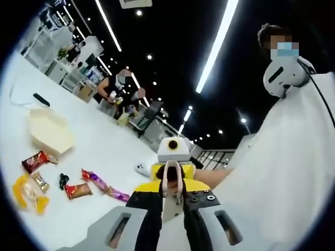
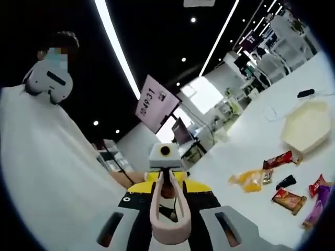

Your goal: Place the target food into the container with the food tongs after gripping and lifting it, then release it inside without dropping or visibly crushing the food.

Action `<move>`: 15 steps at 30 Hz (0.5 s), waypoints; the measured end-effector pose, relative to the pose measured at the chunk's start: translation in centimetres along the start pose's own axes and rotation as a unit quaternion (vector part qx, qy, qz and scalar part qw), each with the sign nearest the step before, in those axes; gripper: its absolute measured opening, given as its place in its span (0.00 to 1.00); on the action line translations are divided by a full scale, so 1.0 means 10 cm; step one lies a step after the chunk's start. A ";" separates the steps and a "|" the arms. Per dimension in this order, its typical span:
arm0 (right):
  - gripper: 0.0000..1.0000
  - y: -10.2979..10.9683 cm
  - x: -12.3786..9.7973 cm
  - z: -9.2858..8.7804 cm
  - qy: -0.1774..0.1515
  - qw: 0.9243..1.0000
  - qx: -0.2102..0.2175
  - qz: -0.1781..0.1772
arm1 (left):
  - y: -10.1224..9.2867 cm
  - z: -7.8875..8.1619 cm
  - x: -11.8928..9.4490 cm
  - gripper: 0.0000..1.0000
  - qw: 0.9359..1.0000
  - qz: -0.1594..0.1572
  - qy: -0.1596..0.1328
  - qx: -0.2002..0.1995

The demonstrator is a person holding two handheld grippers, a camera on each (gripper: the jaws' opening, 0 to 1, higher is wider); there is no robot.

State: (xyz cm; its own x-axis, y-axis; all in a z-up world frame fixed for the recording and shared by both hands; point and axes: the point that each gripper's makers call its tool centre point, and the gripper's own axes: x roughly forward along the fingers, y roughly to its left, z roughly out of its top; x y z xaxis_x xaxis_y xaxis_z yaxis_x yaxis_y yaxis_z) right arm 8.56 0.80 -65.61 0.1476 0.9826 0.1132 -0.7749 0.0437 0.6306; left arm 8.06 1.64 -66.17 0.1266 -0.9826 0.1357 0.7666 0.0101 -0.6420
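Left fingers (image 1: pixel 118 230), right fingers (image 2: pixel 230 230): grip unclear | tongs (image 2: pixel 167 219) between | snacks (image 1: pixel 78 191) well apart

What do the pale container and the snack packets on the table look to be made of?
Container: probably moulded pulp or foam, going by its matte cream surface and faceted walls. Snack packets: glossy plastic film or foil, with crinkled, shiny red wrappers. Table: smooth white surface; its material can't be told.

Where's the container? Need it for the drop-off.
In the left gripper view, the cream container sits left on the white table, beyond the red snack packet.
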 end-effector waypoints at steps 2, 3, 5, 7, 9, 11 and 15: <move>0.20 -0.01 0.01 0.03 -0.004 1.000 0.000 -0.001 | 0.01 0.03 0.01 0.10 1.000 0.000 -0.002 0.002; 0.20 -0.02 0.01 0.05 -0.006 1.000 -0.001 -0.001 | 0.01 0.04 0.02 0.10 1.000 0.001 -0.002 0.005; 0.19 -0.01 0.01 0.06 -0.009 1.000 -0.004 0.000 | 0.01 0.05 0.02 0.11 1.000 0.000 -0.003 0.006; 0.20 -0.01 0.02 0.06 -0.008 1.000 -0.014 -0.002 | 0.01 0.05 0.01 0.11 1.000 -0.001 -0.001 0.010; 0.20 0.02 0.04 0.04 -0.004 1.000 -0.012 0.002 | -0.02 0.06 0.01 0.11 1.000 -0.001 0.008 0.020; 0.20 0.03 0.04 0.02 -0.005 1.000 -0.013 0.003 | -0.04 0.06 0.01 0.11 0.999 -0.002 0.017 0.029; 0.20 0.04 0.06 -0.02 -0.002 1.000 -0.008 0.008 | -0.04 0.02 0.03 0.11 0.999 -0.006 0.035 0.040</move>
State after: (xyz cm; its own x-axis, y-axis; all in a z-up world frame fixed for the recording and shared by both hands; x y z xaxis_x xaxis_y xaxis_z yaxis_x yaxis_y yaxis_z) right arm 8.14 1.43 -65.46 0.1362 0.9826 0.1262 -0.7870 0.0299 0.6162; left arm 7.91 1.42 -65.68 0.0756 -0.9932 0.0884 0.8154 0.0106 -0.5788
